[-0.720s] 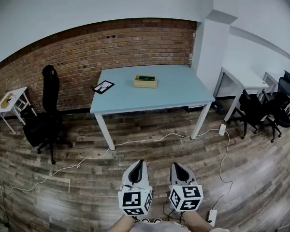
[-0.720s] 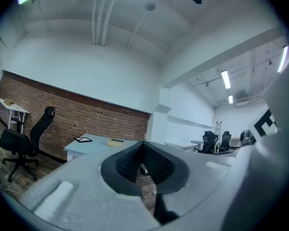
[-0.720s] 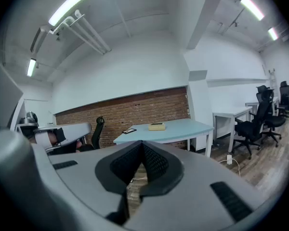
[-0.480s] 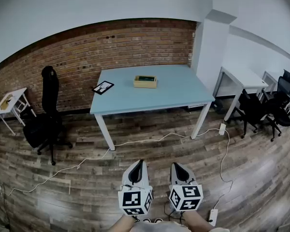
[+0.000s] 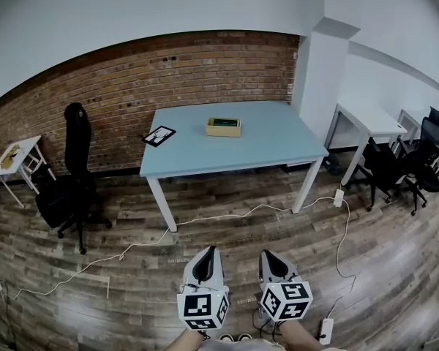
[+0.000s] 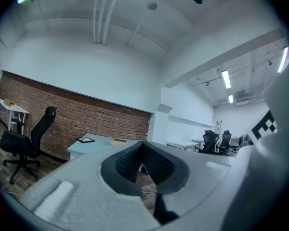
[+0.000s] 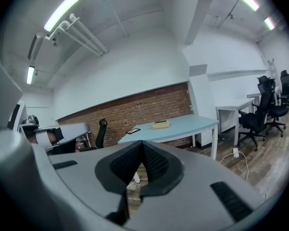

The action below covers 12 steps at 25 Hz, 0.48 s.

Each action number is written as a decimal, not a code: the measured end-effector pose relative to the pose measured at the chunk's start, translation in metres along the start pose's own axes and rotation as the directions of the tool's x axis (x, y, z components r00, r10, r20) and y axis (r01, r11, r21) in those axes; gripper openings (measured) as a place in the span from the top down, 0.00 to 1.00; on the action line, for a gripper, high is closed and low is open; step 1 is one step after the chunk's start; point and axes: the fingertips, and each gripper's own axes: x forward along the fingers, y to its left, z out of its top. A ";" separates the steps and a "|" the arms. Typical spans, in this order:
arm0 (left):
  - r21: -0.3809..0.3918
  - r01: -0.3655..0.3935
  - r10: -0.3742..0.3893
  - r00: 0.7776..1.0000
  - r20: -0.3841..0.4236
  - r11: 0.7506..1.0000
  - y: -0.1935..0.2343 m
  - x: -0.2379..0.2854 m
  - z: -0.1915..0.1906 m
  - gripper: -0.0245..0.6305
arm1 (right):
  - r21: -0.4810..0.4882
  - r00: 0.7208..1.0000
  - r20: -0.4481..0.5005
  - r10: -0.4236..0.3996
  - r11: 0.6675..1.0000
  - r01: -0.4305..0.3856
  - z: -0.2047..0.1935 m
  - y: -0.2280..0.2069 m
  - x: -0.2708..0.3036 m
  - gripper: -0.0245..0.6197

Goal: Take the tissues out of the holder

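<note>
Tan, one tissue holder [image 5: 223, 126] is seen centre-frame on one blue table [image 5: 274, 143]; at the bottom edge, left gripper [image 5: 208, 251] and right gripper [image 5: 268, 254] are seen closed, empty.

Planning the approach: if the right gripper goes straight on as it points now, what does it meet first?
Way looks free near the right gripper: open floor, then probably the near edge or leg of the blue table. Depth unclear.

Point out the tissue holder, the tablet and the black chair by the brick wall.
tissue holder [image 5: 224, 130]: head view, front wall.
tablet [image 5: 159, 135]: head view, screen centre.
black chair [image 5: 77, 143]: head view, backrest.
</note>
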 end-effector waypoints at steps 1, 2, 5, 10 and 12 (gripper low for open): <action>-0.001 -0.007 0.007 1.000 0.001 1.000 0.006 -0.001 0.000 0.97 | 0.005 1.000 0.001 0.000 1.000 0.000 -0.001 0.001 0.001 0.96; -0.003 -0.016 0.016 1.000 0.000 1.000 0.012 -0.002 0.000 0.97 | 0.010 1.000 0.001 -0.003 1.000 0.003 -0.003 0.001 0.002 0.96; -0.012 -0.049 0.049 0.999 -0.009 0.999 0.029 0.000 -0.003 0.97 | 0.015 1.000 -0.006 -0.014 1.000 0.014 -0.007 -0.002 0.008 0.96; -0.019 -0.062 0.062 0.997 -0.035 0.998 0.041 0.007 -0.010 0.97 | 0.029 0.999 -0.037 -0.034 0.999 0.036 -0.015 -0.004 0.015 0.96; -0.017 -0.056 0.056 0.998 -0.036 0.998 0.041 0.012 -0.010 0.97 | 0.034 0.999 -0.041 -0.035 0.999 0.037 -0.015 -0.005 0.020 0.96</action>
